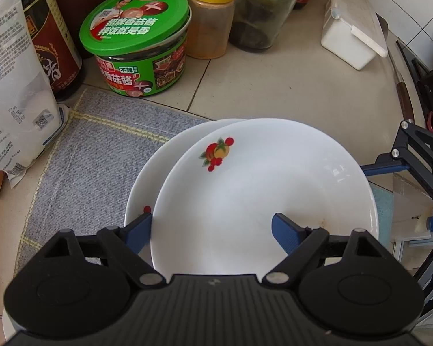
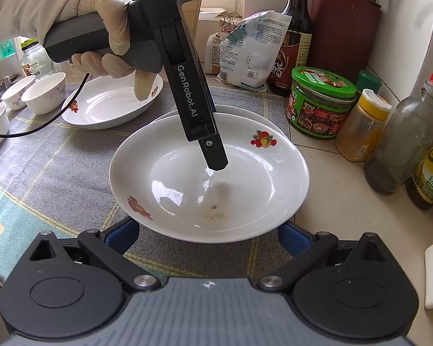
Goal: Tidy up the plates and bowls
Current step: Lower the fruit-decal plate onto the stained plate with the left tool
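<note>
We're holding the left gripper [image 1: 212, 226] w/ fingers apart, straddling the top plate's [image 1: 262, 178] near rim w/o pinching it, while the right gripper [image 2: 209, 233] is waiting nearby w/ fingers also apart, empty. That plate is sitting skewed on a second plate [image 1: 158, 167] on the cloth [image 1: 95, 150] over the bench, so stacking's partly done, imo. Only the right-wrist view is showing what's left: a third plate [image 2: 112, 109] and bowls [image 2: 43, 92] further back.

Light: bright, even daylight.
Glare: highlights on the top plate [image 2: 210, 173] (glossy glaze).
Shadows: soft, faint.
Edges: strong fisheye curvature, dark corners.
Focus: sharp mid-frame.
</note>
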Available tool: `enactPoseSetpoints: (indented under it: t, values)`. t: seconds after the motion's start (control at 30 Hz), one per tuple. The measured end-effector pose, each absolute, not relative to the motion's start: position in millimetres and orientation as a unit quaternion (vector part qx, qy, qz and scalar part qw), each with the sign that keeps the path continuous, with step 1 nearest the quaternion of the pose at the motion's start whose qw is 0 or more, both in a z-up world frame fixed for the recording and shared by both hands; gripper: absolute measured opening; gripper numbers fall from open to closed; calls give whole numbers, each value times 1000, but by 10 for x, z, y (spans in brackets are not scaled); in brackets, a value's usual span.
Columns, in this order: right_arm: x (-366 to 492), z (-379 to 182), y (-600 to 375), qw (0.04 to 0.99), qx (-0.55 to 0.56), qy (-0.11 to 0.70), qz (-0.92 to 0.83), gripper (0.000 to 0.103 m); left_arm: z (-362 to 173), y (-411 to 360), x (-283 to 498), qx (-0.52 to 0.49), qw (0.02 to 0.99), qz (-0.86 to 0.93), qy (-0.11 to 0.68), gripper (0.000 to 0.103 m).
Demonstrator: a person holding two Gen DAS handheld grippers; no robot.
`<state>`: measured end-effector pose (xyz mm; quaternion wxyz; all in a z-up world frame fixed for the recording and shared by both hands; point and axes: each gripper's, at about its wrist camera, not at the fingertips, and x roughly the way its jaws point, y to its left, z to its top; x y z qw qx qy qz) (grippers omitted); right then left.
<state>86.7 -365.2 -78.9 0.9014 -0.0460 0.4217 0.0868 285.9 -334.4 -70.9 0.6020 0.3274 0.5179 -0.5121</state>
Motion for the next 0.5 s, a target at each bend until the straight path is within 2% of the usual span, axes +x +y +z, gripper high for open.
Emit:
enactPoseSetpoints:
  t: [0.5]
  values:
    - [879, -816, -3651, 900, -55, 423, 87, 103, -649, -3284, 2867, 328, 610, -505, 515, 89]
